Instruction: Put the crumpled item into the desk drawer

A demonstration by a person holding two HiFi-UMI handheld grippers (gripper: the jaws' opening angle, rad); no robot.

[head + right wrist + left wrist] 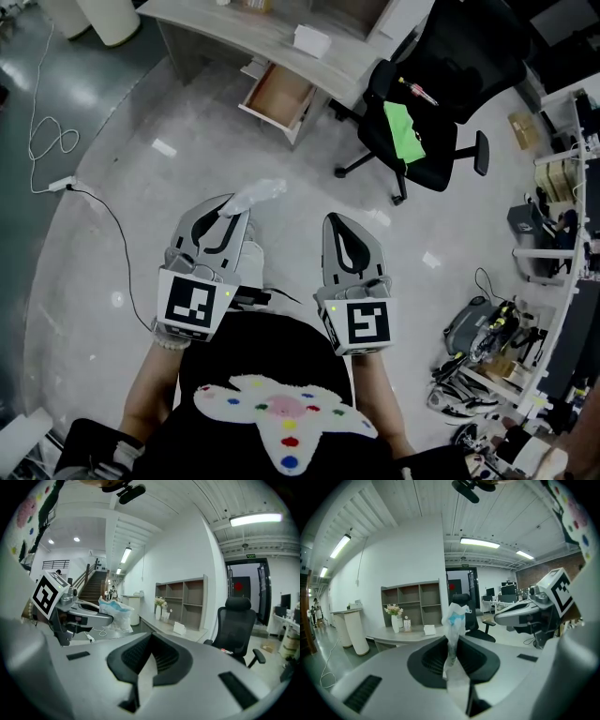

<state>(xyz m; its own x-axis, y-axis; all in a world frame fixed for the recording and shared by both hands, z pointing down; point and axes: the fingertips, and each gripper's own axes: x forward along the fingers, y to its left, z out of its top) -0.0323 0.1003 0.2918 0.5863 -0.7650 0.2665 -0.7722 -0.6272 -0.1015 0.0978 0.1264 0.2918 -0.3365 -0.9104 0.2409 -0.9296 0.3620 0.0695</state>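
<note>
Grey polished floor (pixel 112 234) fills most of the head view. The pale curved desk surface (pixel 225 26) lies at its top, well apart from the person. A black office chair (pixel 427 112) stands near that surface, and under the desk's edge the drawer (pixel 277 94) is pulled out, its wooden inside seemingly bare.

The left gripper (pixel 234 204) has its fingers drawn narrow, pinched on the thin lower tail of the crumpled item (pixel 255 194). This is a white, filmy bundle that juts forward past the fingertips. The right gripper (pixel 341 225) has its fingers together with nothing between them.

The likeliest trouble is the hold itself. Only a twisted strip is caught, while the bulk hangs free beyond the tips. A swing or jolt on the way across the floor could tug it loose and drop it short of the drawer. The chair's base also sits close to the drawer and may crowd the approach.

Only the head view shows the drawer and that it is open. The left gripper view alone shows the pinch up close, a blue patch on the item, and a shelf unit (pixel 410 603) behind the surface. The right gripper view shows the bundle from the side, fuller than it looks head-on.
</note>
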